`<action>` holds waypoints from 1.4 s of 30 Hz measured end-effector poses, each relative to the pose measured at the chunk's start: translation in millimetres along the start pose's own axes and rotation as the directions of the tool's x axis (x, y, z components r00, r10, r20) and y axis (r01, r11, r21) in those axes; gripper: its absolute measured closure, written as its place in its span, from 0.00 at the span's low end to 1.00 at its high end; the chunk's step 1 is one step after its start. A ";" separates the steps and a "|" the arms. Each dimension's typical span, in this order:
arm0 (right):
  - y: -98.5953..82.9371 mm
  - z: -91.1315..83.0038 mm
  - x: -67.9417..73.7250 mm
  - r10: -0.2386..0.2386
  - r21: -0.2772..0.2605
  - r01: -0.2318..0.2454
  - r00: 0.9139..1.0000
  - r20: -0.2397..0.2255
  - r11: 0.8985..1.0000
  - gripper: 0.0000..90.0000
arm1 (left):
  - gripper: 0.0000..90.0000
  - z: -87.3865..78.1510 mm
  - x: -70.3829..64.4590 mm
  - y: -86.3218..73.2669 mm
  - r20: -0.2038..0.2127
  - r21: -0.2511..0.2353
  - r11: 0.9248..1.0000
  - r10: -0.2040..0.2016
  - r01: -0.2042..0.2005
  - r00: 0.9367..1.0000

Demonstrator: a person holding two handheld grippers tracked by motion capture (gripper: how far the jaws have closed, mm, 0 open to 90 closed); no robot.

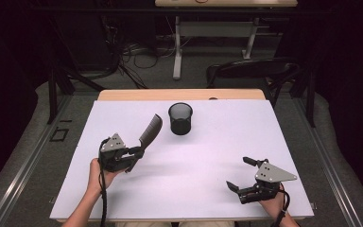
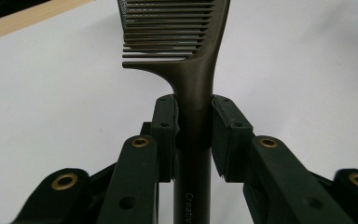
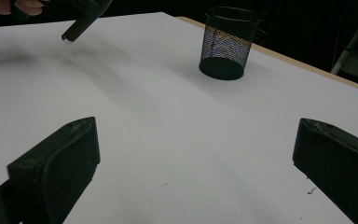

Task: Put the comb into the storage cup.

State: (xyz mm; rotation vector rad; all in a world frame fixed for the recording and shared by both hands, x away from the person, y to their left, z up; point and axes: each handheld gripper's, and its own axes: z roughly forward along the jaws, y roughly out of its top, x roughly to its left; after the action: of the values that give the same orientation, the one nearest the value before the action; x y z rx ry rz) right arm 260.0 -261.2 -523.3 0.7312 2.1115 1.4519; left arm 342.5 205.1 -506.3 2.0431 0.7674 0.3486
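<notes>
Comb clamped by its handle in left gripper, jaws tight on both sides, toothed end raised and tilted toward mesh cup. Comb sits just left of the cup, not touching it. Cup upright on white table. Right gripper well right of the cup, nearer the person, jaws spread wide, holding nothing

Probably a lab: floor cables, bare white-topped table.
</notes>
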 end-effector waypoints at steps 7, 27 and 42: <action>-0.1 0.2 -0.3 0.000 0.001 0.000 1.000 0.000 1.000 0.00 | 0.81 1.8 -0.6 0.1 -0.025 -0.044 0.999 -0.024 0.023 0.999; -0.1 1.1 0.4 0.009 0.007 -0.009 1.000 0.000 1.000 0.00 | 0.81 7.8 -1.1 5.0 -0.079 -0.123 0.992 -0.048 0.039 0.996; 0.0 0.8 0.4 0.007 0.006 -0.007 1.000 0.000 1.000 0.00 | 0.81 13.5 -2.9 14.0 -0.091 -0.151 0.988 -0.053 0.039 0.994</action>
State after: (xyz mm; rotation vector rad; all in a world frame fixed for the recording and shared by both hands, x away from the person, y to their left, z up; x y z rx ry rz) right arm 260.3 -260.4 -523.6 0.7419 2.1157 1.4500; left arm 352.6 188.7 -502.0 1.8769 0.8203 0.4657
